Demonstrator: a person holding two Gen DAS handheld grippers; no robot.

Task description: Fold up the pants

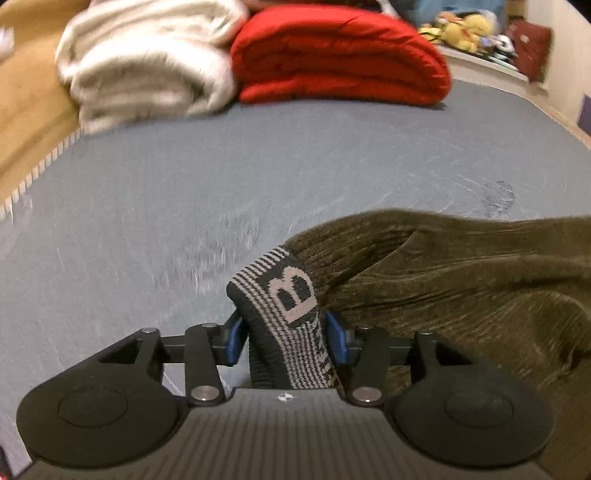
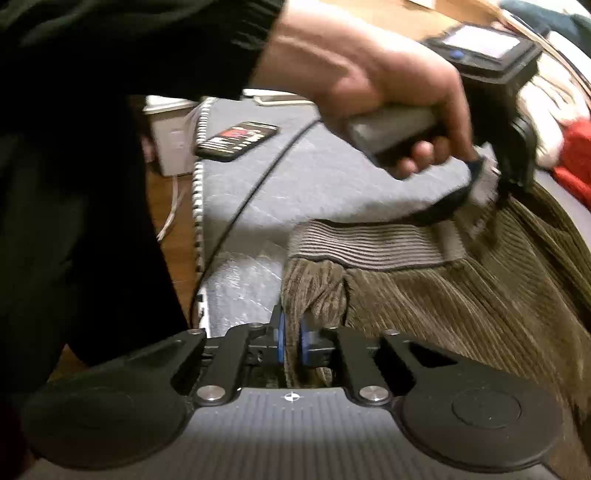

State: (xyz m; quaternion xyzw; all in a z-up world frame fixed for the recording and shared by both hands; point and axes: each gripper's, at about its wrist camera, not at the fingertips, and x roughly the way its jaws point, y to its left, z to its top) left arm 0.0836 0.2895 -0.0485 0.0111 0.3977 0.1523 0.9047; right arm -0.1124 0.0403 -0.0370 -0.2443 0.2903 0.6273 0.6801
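Observation:
Olive-brown corduroy pants (image 1: 461, 288) lie on a grey mattress (image 1: 221, 177). My left gripper (image 1: 286, 332) is shut on the striped elastic waistband (image 1: 291, 291), which bears a letter B. In the right wrist view my right gripper (image 2: 291, 339) is shut on a bunched fold of the pants (image 2: 461, 295) just below the waistband (image 2: 369, 247). The left gripper (image 2: 484, 173) shows there too, held by a hand (image 2: 369, 74), pinching the waistband's far end.
A folded white blanket (image 1: 147, 62) and a red quilt (image 1: 340, 55) lie at the mattress's far end, with plush toys (image 1: 461, 29) behind. A phone (image 2: 236, 140) and a black cable (image 2: 258, 177) lie on the mattress near its striped edge (image 2: 199, 192). Wooden floor lies beyond.

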